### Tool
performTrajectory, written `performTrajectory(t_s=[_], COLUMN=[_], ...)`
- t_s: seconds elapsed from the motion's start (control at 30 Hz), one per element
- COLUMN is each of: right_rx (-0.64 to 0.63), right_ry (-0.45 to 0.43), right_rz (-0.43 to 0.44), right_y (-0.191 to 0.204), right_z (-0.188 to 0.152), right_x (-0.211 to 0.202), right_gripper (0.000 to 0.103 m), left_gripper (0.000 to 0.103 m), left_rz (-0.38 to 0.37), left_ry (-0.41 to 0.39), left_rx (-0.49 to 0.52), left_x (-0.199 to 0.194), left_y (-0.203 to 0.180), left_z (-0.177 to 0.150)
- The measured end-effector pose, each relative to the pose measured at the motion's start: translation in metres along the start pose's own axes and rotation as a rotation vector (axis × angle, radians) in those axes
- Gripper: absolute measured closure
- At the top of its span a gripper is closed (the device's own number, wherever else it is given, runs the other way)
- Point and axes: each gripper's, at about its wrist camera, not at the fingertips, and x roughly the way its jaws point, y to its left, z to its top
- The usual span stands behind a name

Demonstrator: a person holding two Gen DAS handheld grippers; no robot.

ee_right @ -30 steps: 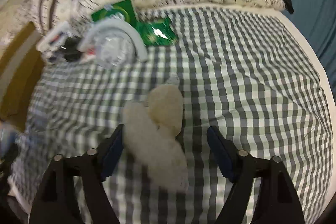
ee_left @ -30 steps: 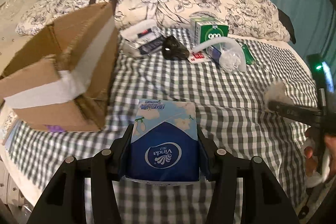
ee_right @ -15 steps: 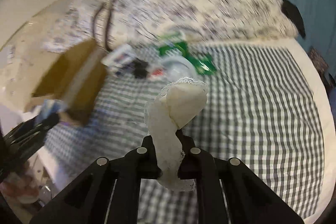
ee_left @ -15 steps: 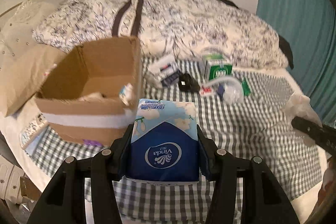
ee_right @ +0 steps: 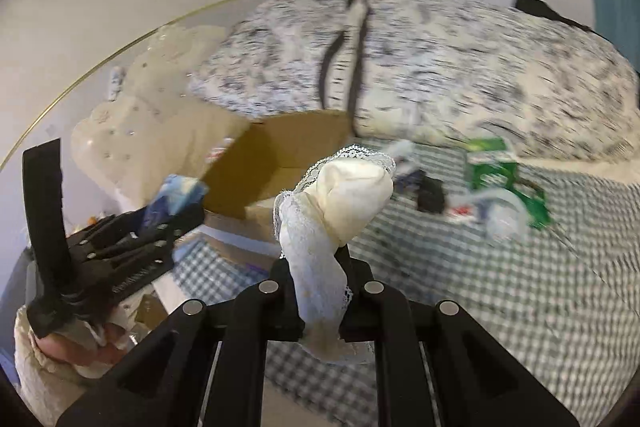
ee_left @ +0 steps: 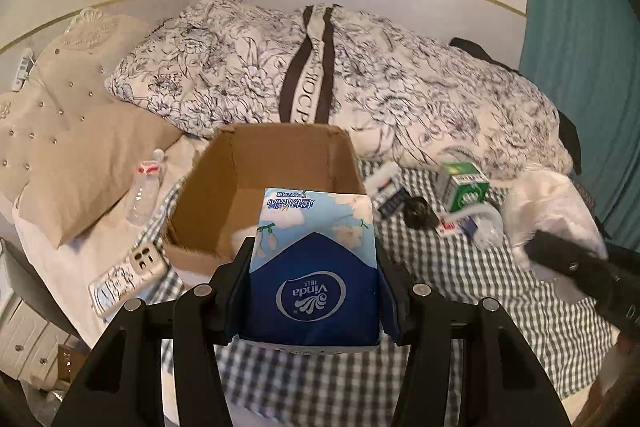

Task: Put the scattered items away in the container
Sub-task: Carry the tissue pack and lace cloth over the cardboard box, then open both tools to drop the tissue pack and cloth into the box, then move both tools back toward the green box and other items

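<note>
1. here, the left gripper (ee_left: 314, 291) is clamped on a tissue pack (ee_left: 316, 267), one finger pressed flat against each side, the pack's long axis running straight out along the fingers.
2. the cardboard box (ee_left: 224, 187) sits open-topped directly ahead of the left gripper and a little below it; the pack's far end overlaps the box's near rim in this view.
3. the right gripper (ee_right: 322, 301) is squeezed together on a cream sock (ee_right: 340, 203) that stands up from between the fingers, its lace cuff bent over at the top.
4. from the right gripper the box (ee_right: 280, 163) lies ahead and slightly left, with the left gripper (ee_right: 160, 227) between it and the box's near corner.
5. judging by this, the left gripper is nearer the opening, so the pack looks set to go in first.
6. a green carton (ee_left: 464, 187) and a black object (ee_left: 418, 213) lie on the checked sheet, ahead and right of the left gripper.
</note>
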Motion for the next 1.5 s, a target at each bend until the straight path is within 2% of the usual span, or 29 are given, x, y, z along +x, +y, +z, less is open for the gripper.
performTrajectory(t_s=[0.17, 0.3, 0.43, 0.63, 0.67, 0.7, 0.73, 0.77, 0.8, 0.83, 0.87, 0.93, 1.2, 1.3, 1.5], right_rx=[-0.018, -0.03, -0.048, -0.05, -0.049, -0.046, -0.04, -0.036, -0.042, -0.052, -0.058, -0.076, -0.036, 0.002, 0.095], right_ry=[0.015, 0.052, 0.079, 0.083, 0.084, 0.082, 0.073, 0.057, 0.035, 0.009, -0.024, -0.079, -0.14, -0.164, -0.194], right_rz=[0.064, 0.077, 0.066, 0.04, 0.04, 0.041, 0.035, 0.019, -0.005, -0.032, -0.059, -0.096, -0.164, -0.212, -0.396], right_y=[0.031, 0.044, 0.046, 0.04, 0.039, 0.038, 0.036, 0.035, 0.035, 0.034, 0.034, 0.033, 0.001, -0.024, -0.097], right_z=[0.032, 0.053, 0.069, 0.08, 0.081, 0.082, 0.084, 0.085, 0.087, 0.088, 0.088, 0.088, 0.077, 0.067, 0.028], right_x=[0.053, 0.105, 0.145, 0.176, 0.178, 0.179, 0.179, 0.177, 0.173, 0.168, 0.16, 0.143, 0.076, 0.043, -0.021], right_gripper=[0.092, 0.092, 0.092, 0.092, 0.092, 0.091, 0.086, 0.077, 0.048, 0.022, 0.018, 0.018, 0.018, 0.018, 0.017], left_gripper=[0.049, 0.049, 0.049, 0.049, 0.046, 0.038, 0.031, 0.017, 0.011, 0.01, 0.009, 0.008, 0.004, 0.0, 0.0], left_rz=[0.01, -0.001, 0.01, -0.001, 0.006, 0.016, 0.026, 0.041, 0.054, 0.061, 0.064, 0.083, 0.08, 0.068, 0.004], left_ry=[0.014, 0.041, 0.066, 0.062, 0.058, 0.059, 0.065, 0.069, 0.068, 0.065, 0.063, 0.064, 0.041, 0.021, 0.003], left_rx=[-0.007, -0.018, -0.034, -0.048, -0.039, -0.028, -0.02, -0.015, -0.012, -0.009, -0.001, 0.02, 0.021, 0.035, 0.072], left_x=[0.033, 0.07, 0.099, 0.116, 0.116, 0.117, 0.118, 0.118, 0.118, 0.116, 0.115, 0.109, 0.065, 0.045, 0.025], left_y=[0.019, 0.035, 0.045, 0.047, 0.045, 0.043, 0.042, 0.04, 0.038, 0.037, 0.036, 0.029, -0.009, -0.033, -0.092], left_z=[0.018, 0.025, 0.029, 0.035, 0.035, 0.036, 0.036, 0.036, 0.036, 0.036, 0.036, 0.036, 0.037, 0.032, 0.008])
